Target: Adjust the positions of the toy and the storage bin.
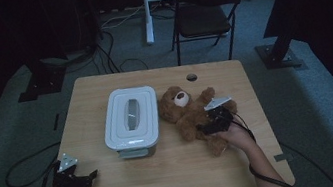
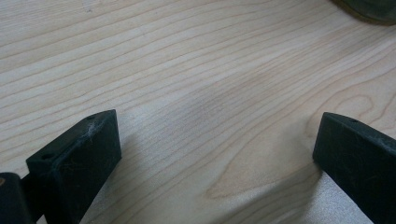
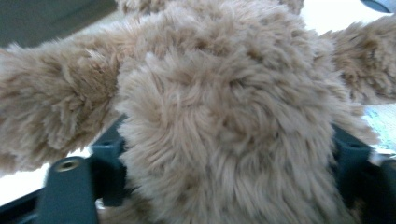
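Observation:
A brown teddy bear [image 1: 186, 112] lies on its back on the wooden table [image 1: 178, 177], right of centre, with its head toward the far edge. My right gripper [image 1: 206, 128] reaches in from the right across the bear's belly. In the right gripper view the furry body [image 3: 224, 93] fills the gap of my right gripper [image 3: 229, 154], and both jaws press into the fur at its sides. My left gripper [image 1: 92, 178] rests low at the table's front left corner. Its jaws stand wide apart over bare wood in the left gripper view [image 2: 217, 135], with nothing between them.
A white lidded plastic container [image 1: 130, 119] stands just left of the bear, touching its head. A cable grommet [image 1: 191, 77] sits near the table's far edge. Beyond the table stand a folding chair [image 1: 205, 14] and dark stand bases on the carpet.

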The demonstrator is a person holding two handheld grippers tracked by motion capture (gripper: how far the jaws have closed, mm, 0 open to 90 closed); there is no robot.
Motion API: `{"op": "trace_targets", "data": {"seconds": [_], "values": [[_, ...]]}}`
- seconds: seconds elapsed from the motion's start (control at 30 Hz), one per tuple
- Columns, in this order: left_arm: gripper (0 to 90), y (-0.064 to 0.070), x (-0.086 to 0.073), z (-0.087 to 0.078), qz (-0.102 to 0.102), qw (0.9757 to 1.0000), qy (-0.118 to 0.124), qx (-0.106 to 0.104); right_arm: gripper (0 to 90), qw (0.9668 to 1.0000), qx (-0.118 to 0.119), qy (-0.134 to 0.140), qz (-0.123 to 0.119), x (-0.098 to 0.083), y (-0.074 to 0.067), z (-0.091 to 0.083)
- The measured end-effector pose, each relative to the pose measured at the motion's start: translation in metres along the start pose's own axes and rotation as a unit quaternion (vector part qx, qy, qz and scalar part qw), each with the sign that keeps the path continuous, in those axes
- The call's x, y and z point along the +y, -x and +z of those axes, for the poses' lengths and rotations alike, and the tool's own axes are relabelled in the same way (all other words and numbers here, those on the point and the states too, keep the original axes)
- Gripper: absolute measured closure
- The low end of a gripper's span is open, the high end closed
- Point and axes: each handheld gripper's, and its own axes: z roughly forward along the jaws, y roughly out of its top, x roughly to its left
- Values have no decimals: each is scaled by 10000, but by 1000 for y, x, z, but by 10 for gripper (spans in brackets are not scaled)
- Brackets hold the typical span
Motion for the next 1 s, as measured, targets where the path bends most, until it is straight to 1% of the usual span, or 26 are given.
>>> {"op": "trace_targets", "data": {"seconds": [0.03, 0.1, 0.17, 0.2, 0.27, 0.33, 0.37, 0.4, 0.47, 0.5, 0.53, 0.6, 0.67, 0.7, 0.77, 0.87, 0.93, 1.0], "values": [[14, 0, 0, 0, -5, 10000, 1, 2, 287, 10000, 28, 36, 83, -1, 0, -1], [14, 0, 0, 0, -10, 10000, 1, 8, 373, 9998, 55, 129, 171, -2, 1, -4], [14, 0, 0, 0, -9, 10000, 1, 8, 439, 9994, 121, 186, 272, -2, 1, -6], [14, 0, 0, 0, -10, 10000, 1, 7, 469, 9994, 100, 191, 272, -1, 1, -7], [14, 0, 0, 0, -10, 10000, 1, 7, 505, 9996, 43, 202, 171, 0, -2, -9], [14, 0, 0, 0, -10, 10000, 0, 8, 538, 9996, -15, 235, 159, 1, -3, -12], [14, 0, 0, 0, -9, 10000, 1, 7, 552, 9993, -58, 303, 202, 1, -3, -14], [14, 0, 0, 0, -9, 10000, 0, 6, 563, 9989, -65, 368, 299, 1, -2, -15], [14, 0, 0, 0, -9, 10000, 0, 6, 567, 9981, -121, 441, 411, 1, -1, -16], [14, 0, 0, 0, -10, 10000, 1, 5, 572, 9974, -141, 490, 507, 1, 0, -17], [14, 0, 0, 0, -11, 10000, 1, 7, 573, 9971, -165, 514, 533, 1, 1, -18], [14, 0, 0, 0, -9, 10000, 1, 6, 574, 9952, -253, 598, 732, 2, 3, -21], [14, 0, 0, 0, -10, 10000, 1, 6, 578, 9940, -343, 637, 818, 3, 5, -24], [14, 0, 0, 0, -10, 10000, 2, 6, 578, 9928, -377, 641, 943, 3, 7, -25], [14, 0, 0, 0, -10, 10000, 1, 6, 578, 9912, -503, 634, 1048, 3, 10, -27], [14, 0, 0, 0, -10, 10000, 0, 6, 579, 9890, -715, 625, 1137, 3, 15, -29], [14, 0, 0, 0, -10, 10000, 1, 6, 579, 9858, -889, 658, 1265, 4, 20, -32], [14, 0, 0, 0, -10, 10000, 1, 6, 578, 9823, -1000, 707, 1414, 5, 27, -35]]}}
